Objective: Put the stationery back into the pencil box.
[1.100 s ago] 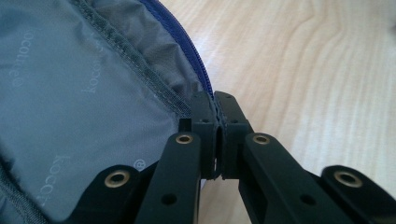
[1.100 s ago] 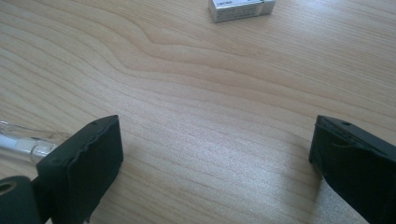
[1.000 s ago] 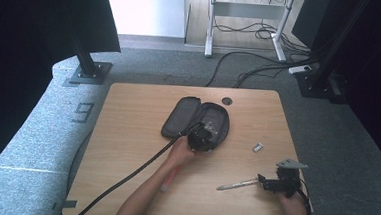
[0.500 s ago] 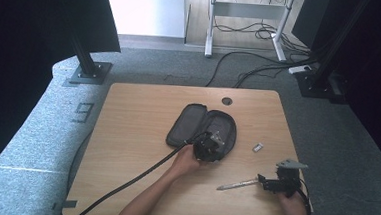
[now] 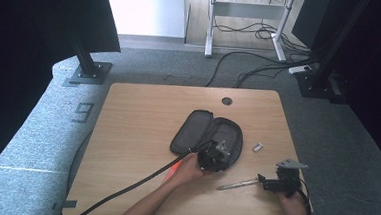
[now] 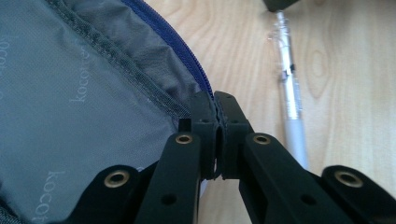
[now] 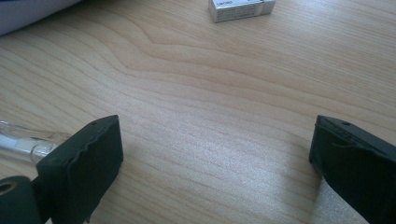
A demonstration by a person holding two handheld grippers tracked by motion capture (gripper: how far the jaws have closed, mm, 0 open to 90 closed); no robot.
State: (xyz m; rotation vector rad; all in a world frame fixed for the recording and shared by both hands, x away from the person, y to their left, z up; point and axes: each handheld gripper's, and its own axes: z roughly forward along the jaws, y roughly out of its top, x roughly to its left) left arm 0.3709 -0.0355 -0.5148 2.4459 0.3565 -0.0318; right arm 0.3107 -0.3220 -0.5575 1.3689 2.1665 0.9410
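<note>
The left gripper (image 6: 217, 122) pinches the rim of the open pencil case (image 5: 199, 129) (long axis slanting away), while the right gripper (image 7: 215, 154), spread wide, rests beside the pen (image 5: 237, 183).

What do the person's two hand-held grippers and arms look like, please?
Both are black. The left hand-held gripper trails a thick black cable; its black jaws carry brass-coloured rivets. The right hand-held gripper bears a grey three-cornered plate on top. Both forearms are bare, without sleeves.
</note>
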